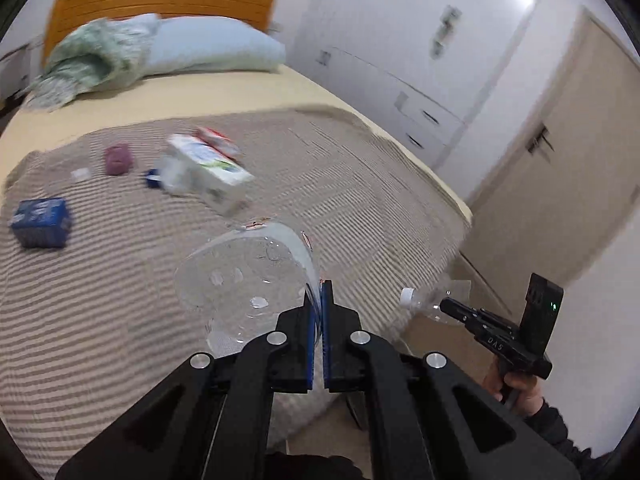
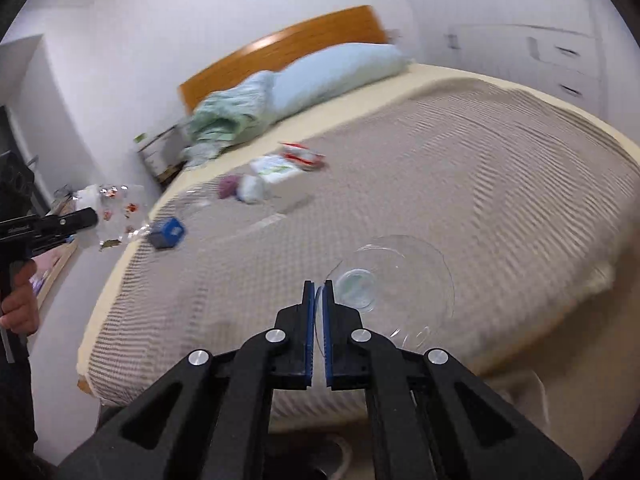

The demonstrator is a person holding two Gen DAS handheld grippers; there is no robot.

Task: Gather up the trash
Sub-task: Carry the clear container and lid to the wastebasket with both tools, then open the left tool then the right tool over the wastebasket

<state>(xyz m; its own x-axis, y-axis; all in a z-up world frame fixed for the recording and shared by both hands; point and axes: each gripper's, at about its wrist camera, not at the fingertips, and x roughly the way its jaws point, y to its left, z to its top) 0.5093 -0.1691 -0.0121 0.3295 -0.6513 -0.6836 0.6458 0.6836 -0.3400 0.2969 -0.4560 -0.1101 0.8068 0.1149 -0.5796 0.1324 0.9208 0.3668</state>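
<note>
My left gripper (image 1: 318, 300) is shut on the rim of a clear plastic bag (image 1: 248, 276), held above the striped bedspread. My right gripper (image 2: 319, 300) is shut on a clear plastic bottle (image 2: 384, 280); in the left wrist view that bottle (image 1: 428, 304), with a white cap, sticks out of the right gripper (image 1: 448, 306) off the bed's right edge. In the right wrist view the bag (image 2: 120, 216) hangs from the left gripper (image 2: 86, 218). On the bed lie a white carton (image 1: 208, 168), a red wrapper (image 1: 218, 140), a purple lump (image 1: 117, 159), a blue box (image 1: 40, 222) and a crumpled bottle (image 1: 172, 176).
The bed (image 1: 240, 92) has a wooden headboard (image 1: 160, 0), a blue pillow (image 1: 216, 46) and a green cloth (image 1: 92, 60). White wardrobes (image 1: 400, 60) and a beige door (image 1: 560, 160) stand to the right. A bedside box (image 2: 160, 152) sits by the far wall.
</note>
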